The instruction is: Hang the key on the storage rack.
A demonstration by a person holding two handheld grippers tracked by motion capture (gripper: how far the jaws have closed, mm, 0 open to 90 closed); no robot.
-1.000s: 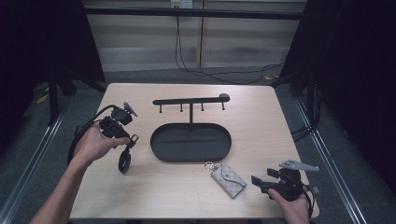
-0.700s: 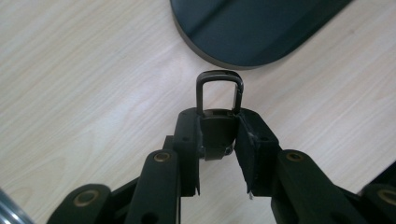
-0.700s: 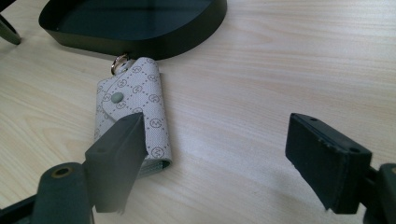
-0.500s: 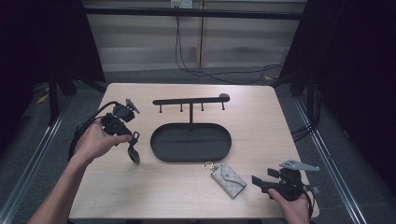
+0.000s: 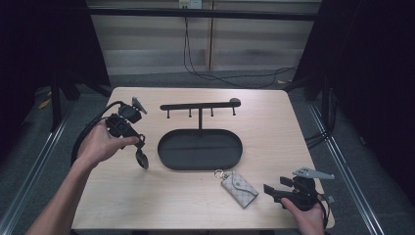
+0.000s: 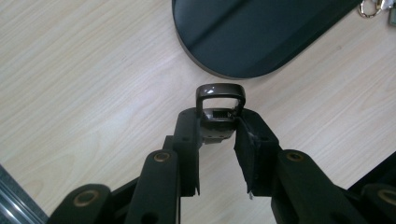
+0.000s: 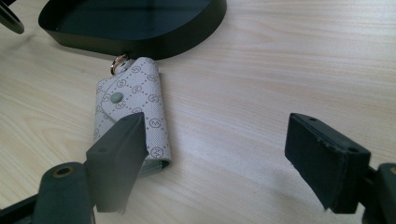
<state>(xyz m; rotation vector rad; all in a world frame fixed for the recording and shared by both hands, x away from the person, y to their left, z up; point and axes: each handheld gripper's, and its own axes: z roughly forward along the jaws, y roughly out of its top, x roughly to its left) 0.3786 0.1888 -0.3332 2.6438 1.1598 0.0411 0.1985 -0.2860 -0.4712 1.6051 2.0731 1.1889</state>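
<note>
At 5 o'clock on the worktop (image 5: 195, 205), nearest the person, the right hand-held gripper (image 5: 272, 191) is held low with its jaws spread wide and nothing between them. Just beyond it, toward 11 o'clock, a patterned grey pouch (image 5: 239, 188) is laid flat, its snap button up and its key ring (image 5: 219, 173) touching the rim of the tray (image 5: 164, 147). At 9 o'clock, the left hand-held gripper (image 5: 140, 149) is pointed down and pinched on a dark brown metal buckle (image 6: 219, 105), held just above the wood beside the tray's left end. At 12 o'clock, behind the oval black tray, a black hook rail (image 5: 199, 105) is raised on a post.
</note>
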